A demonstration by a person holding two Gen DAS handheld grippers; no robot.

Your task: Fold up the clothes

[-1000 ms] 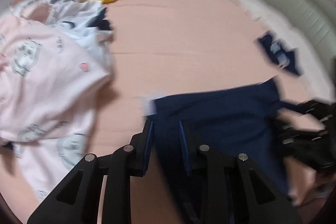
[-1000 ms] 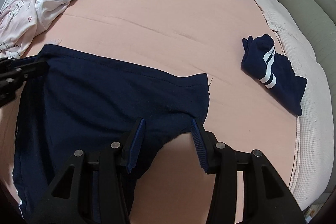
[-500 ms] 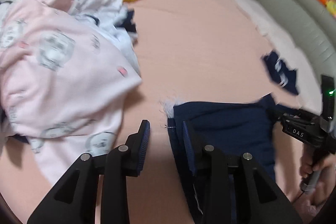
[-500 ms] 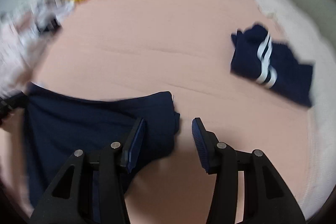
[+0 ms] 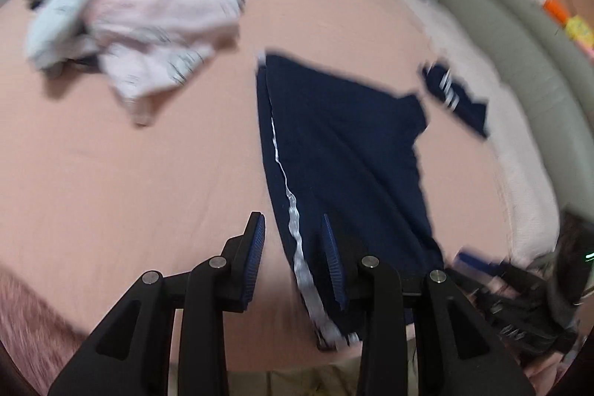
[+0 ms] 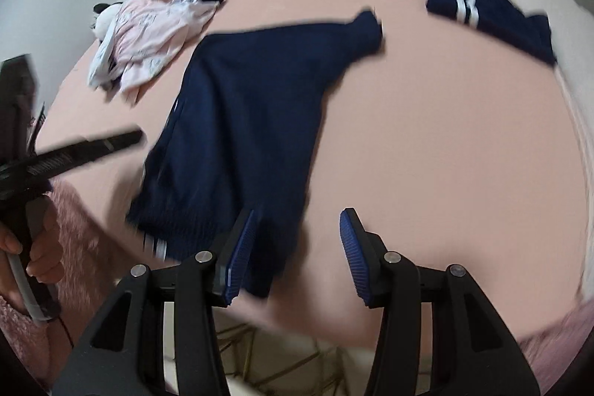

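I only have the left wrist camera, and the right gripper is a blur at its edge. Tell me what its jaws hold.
Observer: Nothing. In the right wrist view the right gripper is open, with bare pink sheet showing between its pads.
Operator: Report the near end of the navy shorts.
Observer: The near hem of the navy shorts lies loose at the bed's edge, partly behind that gripper's left finger and unclamped.
Operator: Name anything hidden in the blurred clothes pile.
Observer: A black-and-white plush toy sits at the left end of the pink and white clothes pile.
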